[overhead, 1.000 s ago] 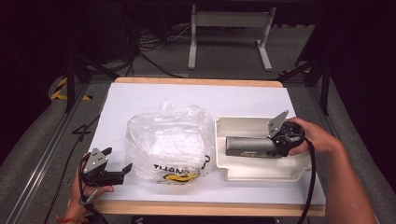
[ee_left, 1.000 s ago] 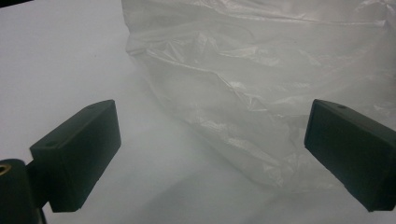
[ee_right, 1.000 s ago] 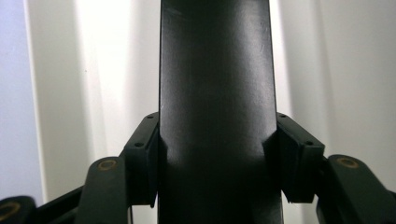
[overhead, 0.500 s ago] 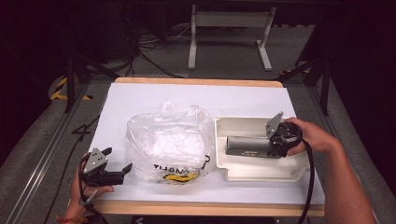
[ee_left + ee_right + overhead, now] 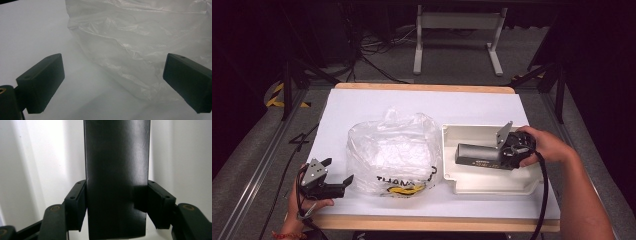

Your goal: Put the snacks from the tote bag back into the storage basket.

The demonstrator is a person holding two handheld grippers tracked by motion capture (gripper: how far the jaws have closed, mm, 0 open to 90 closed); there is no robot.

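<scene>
A long black box [image 5: 476, 154] lies in a white tray [image 5: 492, 189] at the table's right. My right gripper [image 5: 501, 153] holds its near end. In the right gripper view the pads [image 5: 79, 202] still rest against both sides of the black box [image 5: 117, 165], though the jaws have just been opening a little. At the front left my left gripper [image 5: 337, 171] stands open above the white table sheet. Its wide-spread jaws point at a crumpled clear plastic bag [image 5: 394, 150], and the bag [image 5: 140, 45] is not touching them.
The clear bag, which has black and yellow print near its front edge, fills the table's middle beside the tray. The white sheet [image 5: 412, 102] lies bare at the back. A metal stand [image 5: 457, 35] and cables sit on the floor beyond.
</scene>
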